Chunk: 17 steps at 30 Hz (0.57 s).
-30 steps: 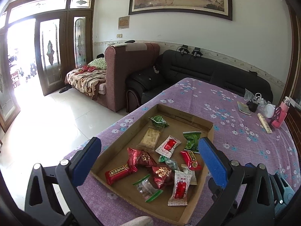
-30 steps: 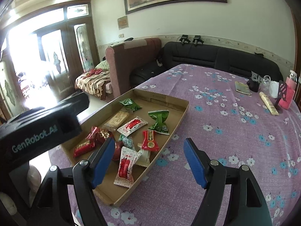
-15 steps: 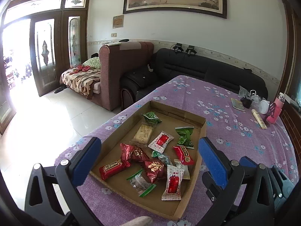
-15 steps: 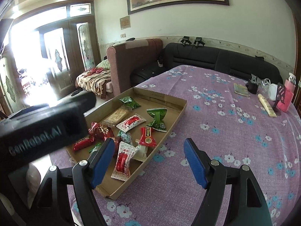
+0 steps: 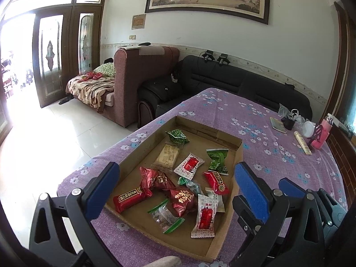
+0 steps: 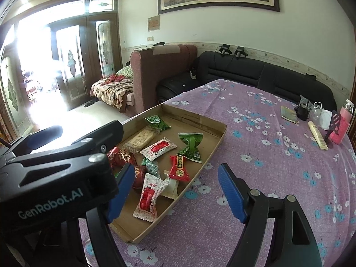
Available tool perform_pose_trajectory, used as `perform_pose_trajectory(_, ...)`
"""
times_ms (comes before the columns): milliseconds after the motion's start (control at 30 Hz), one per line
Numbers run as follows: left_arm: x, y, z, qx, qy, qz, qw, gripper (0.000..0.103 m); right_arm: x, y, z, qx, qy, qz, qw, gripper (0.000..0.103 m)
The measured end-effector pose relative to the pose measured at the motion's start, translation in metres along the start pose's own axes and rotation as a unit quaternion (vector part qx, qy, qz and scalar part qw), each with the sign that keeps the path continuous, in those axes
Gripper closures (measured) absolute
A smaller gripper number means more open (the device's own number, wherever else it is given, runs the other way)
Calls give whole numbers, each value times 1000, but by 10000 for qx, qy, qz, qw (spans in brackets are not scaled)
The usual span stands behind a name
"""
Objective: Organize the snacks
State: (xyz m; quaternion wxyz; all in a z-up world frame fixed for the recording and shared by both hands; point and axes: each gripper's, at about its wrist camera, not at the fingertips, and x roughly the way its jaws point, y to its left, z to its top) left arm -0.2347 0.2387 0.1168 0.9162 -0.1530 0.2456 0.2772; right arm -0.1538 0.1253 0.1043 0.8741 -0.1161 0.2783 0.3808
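Note:
A shallow cardboard tray (image 5: pixel 239 149) (image 6: pixel 219 134) lies on the purple flowered tablecloth and holds several wrapped snacks. Among them are a red bar (image 5: pixel 131 198), a beige cracker pack (image 5: pixel 167 155) (image 6: pixel 139 140), green packets (image 5: pixel 217 161) (image 6: pixel 190 146) and a white-and-red packet (image 5: pixel 205 217) (image 6: pixel 149 197). My left gripper (image 5: pixel 175 185) hovers above the near end of the tray, open, nothing between its blue pads. My right gripper (image 6: pixel 176 189) hangs over the tray's right edge, open and empty. The left gripper's black body (image 6: pixel 55 178) fills the lower left of the right wrist view.
At the table's far right stand a pink bottle (image 5: pixel 322 133) (image 6: pixel 341 126), a white cup (image 5: pixel 309 129), a beige tube (image 5: pixel 302 142) (image 6: pixel 318 138) and a small booklet (image 5: pixel 278 124) (image 6: pixel 289 114). A black sofa (image 5: pixel 244 84) and a brown armchair (image 5: pixel 142 82) stand behind the table.
Both grippers stayed open and empty and barely shifted. The tray and snacks now sit slightly farther from the left gripper in its view.

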Motion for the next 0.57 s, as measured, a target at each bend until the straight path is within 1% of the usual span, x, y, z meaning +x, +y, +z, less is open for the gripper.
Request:
perform_pose_trajectory(167, 0, 6, 0, -56, -55, -106, 9999, 0, 6, 6, -1, -27, 80, 32, 10000, 26)
perform_pose_trajectory(367, -2, 16, 4, -151, -173, -191, 9996, 0, 7, 21, 2, -192, 81, 147, 9997, 26)
perform_pose_trajectory(433, -4, 23, 7, -230, -210, -303, 9991, 0, 8, 25, 3, -226, 80, 200, 9995, 26)
perform_pose_trajectory(500, -6, 26, 10, -249, -244, -172, 9992, 0, 8, 28, 5, -255, 70, 256, 9993, 26)
perform_pose_trajectory(567, -8, 21, 12, -60, -287, 79, 9995, 0, 7, 26, 6, -208, 49, 283, 9994, 26)
